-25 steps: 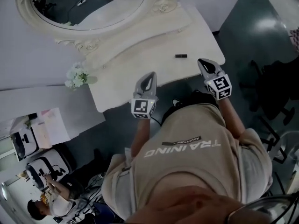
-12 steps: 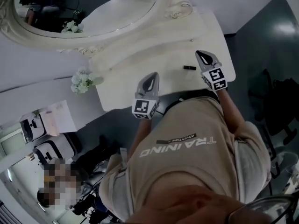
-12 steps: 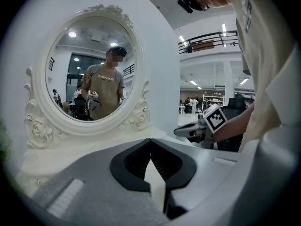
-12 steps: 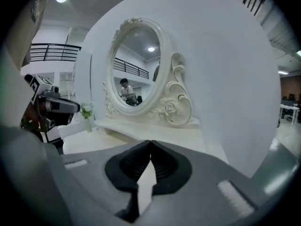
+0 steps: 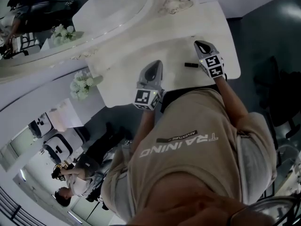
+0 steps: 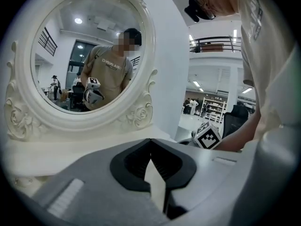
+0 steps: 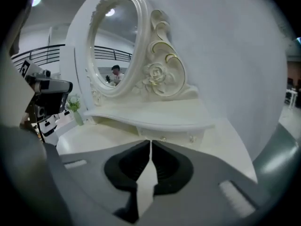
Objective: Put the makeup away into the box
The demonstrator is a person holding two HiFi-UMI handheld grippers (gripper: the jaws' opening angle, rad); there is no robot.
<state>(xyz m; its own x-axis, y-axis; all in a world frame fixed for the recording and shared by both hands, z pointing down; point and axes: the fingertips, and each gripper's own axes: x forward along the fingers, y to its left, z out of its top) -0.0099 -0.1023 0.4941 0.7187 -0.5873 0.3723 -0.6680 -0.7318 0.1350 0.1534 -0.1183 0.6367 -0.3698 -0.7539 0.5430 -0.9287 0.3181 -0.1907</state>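
A small black makeup stick (image 5: 191, 65) lies on the white dressing table (image 5: 141, 51), near its front right. My right gripper (image 5: 197, 43) hovers just right of the stick, its tips past it, jaws shut and empty. In the right gripper view the right gripper (image 7: 150, 141) points at the table's low shelf. My left gripper (image 5: 156, 62) hangs over the table's front middle, also shut with nothing in it; the left gripper view has the left gripper (image 6: 150, 141) facing the oval mirror (image 6: 84, 55). No box is in view.
The ornate oval mirror (image 5: 108, 13) stands at the back of the table. A small vase of white flowers (image 5: 81, 84) sits at the table's left end. A low shelf with drawer knobs (image 7: 162, 138) runs under the mirror. People stand on the floor at the lower left (image 5: 70, 173).
Both grippers have moved forward from the table's front edge to over its top. The right gripper's tips now reach past the black stick.
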